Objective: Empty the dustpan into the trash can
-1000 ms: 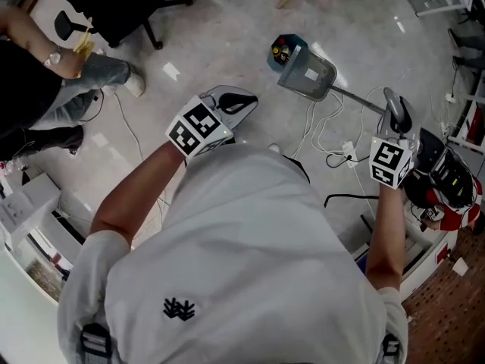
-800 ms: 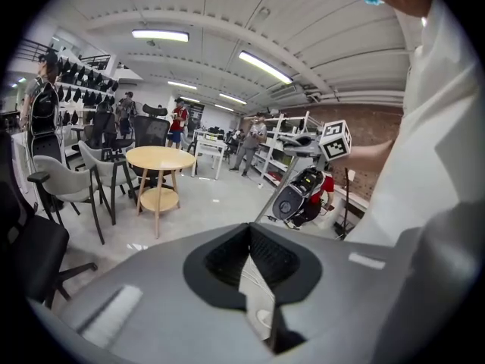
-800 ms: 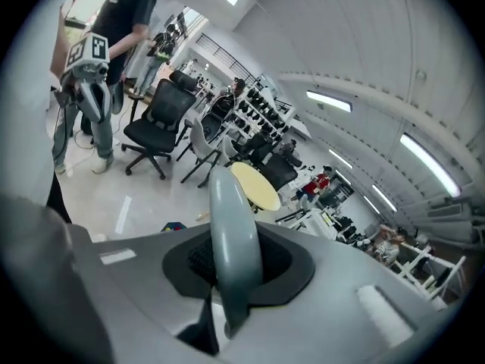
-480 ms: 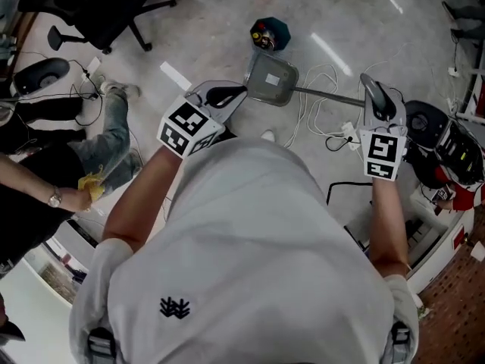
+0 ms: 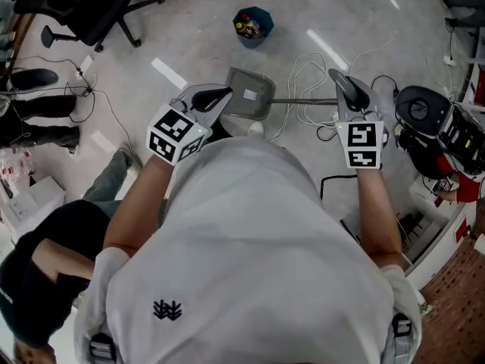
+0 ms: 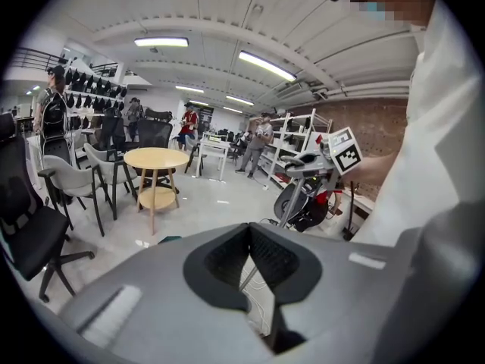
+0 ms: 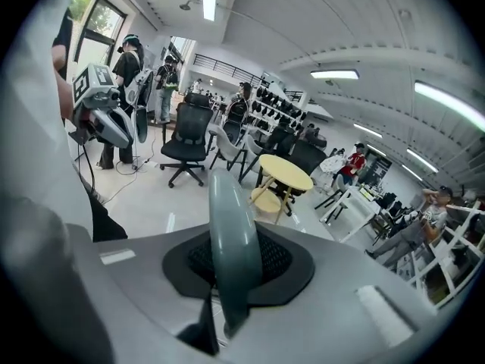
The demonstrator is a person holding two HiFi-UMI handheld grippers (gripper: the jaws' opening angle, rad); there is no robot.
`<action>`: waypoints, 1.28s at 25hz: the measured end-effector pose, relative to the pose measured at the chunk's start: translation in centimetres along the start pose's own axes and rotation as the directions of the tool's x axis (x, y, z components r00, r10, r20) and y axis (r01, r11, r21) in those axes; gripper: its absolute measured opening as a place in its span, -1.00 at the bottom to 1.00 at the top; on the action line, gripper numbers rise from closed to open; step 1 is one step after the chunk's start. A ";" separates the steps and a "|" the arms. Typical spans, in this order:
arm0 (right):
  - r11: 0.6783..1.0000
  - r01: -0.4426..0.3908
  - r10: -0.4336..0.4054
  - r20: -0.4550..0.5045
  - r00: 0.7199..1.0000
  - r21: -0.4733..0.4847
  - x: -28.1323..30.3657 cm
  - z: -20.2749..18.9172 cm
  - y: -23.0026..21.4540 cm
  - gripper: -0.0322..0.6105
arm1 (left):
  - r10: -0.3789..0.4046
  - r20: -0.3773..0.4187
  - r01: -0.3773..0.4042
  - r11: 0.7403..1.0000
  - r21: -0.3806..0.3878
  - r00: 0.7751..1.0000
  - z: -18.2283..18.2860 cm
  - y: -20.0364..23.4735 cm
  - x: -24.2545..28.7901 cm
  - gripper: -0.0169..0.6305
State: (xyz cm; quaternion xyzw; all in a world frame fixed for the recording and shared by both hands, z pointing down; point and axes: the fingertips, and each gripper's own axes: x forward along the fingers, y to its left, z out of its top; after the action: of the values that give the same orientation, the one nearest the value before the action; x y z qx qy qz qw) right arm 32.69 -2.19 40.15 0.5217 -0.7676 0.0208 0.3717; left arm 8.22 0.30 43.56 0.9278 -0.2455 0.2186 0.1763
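Right claw is clenched on the grey-green moulded plastic grip of the dustpan handle. The grip stands upright between the black ribbed pads, which press it from both sides. In the head view the right claw sits at the right, with its square-marker cube nearer the person.

From it a thin metal rod runs left to the grey plastic dustpan. The pan faces up in front of the person's torso, between the two claws.

Left claw is closed to a narrow slit with nothing gripped. Through the slit only the pale floor, white cables and the rod behind show. In the head view the left claw overlaps the pan's left edge; cannot tell whether they touch.

The small round teal trash can stands on the floor beyond the pan, well apart from it, with mixed items inside. From the left gripper view only a sliver of the trash can peeks over the claw body.

Loose white cables lie on the floor under the rod. A round light-wood table and a black wheeled office chair stand further out.
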 end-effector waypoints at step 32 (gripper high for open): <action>0.998 -0.047 0.051 -0.091 0.995 0.047 -2.2 -8.1 2.5 -0.71 | -0.005 -0.036 0.005 1.000 0.006 0.999 -1.6 -5.0 1.1 -0.78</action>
State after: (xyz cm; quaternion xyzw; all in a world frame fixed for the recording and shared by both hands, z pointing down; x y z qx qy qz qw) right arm 35.47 4.03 45.61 0.5093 -0.7616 0.0709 0.3944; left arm 11.24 4.62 44.39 0.9248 -0.2393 0.2357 0.1786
